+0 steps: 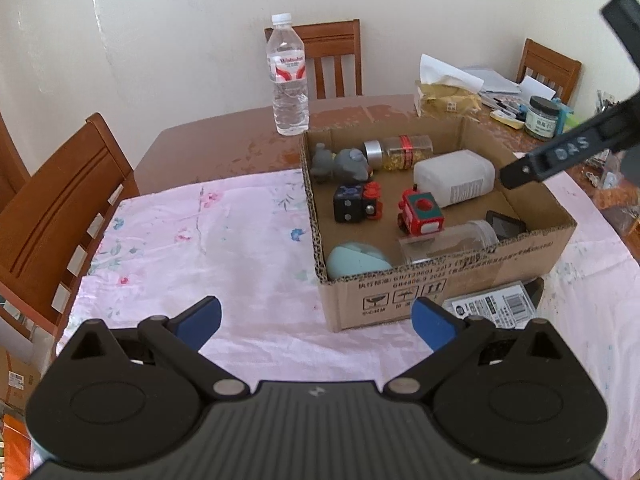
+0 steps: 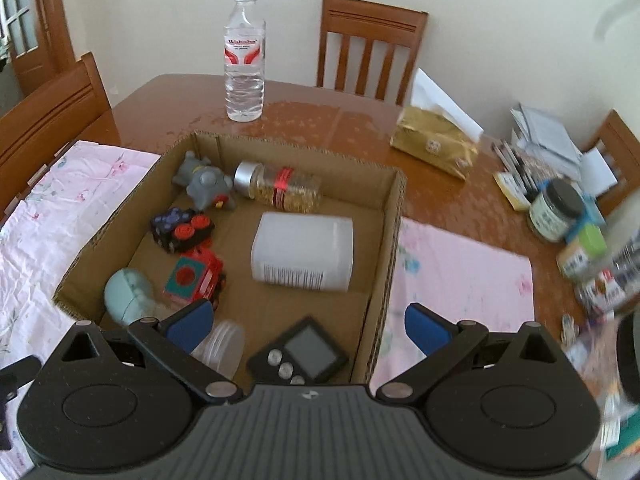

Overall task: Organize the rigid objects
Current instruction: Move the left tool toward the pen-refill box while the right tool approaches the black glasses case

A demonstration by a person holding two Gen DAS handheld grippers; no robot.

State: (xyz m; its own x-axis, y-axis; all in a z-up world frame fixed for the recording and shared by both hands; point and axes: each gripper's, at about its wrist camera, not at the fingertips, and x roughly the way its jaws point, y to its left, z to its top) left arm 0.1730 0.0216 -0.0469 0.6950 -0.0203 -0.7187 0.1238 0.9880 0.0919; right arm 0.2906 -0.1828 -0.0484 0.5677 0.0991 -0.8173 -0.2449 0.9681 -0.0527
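Observation:
A cardboard box (image 1: 448,300) (image 2: 394,216) stands on the pink cloth. Inside lie a grey toy (image 1: 340,162), a gold-filled jar (image 1: 400,151), a white plastic bottle (image 2: 304,252), a black-and-red toy (image 1: 358,202), a red cube toy (image 1: 420,212), a teal egg-shaped thing (image 1: 356,262), a clear jar (image 1: 448,242) and a small black device (image 2: 304,354). My left gripper (image 1: 316,324) is open and empty, low before the box's near wall. My right gripper (image 2: 306,322) is open and empty above the box's near end; its arm shows in the left wrist view (image 1: 560,156).
A water bottle (image 1: 287,80) stands on the bare wood beyond the box. A tissue pack (image 2: 436,148), a dark-lidded jar (image 2: 556,210) and paper clutter fill the right side. A labelled packet (image 1: 496,306) lies by the box. Wooden chairs (image 1: 60,208) ring the table.

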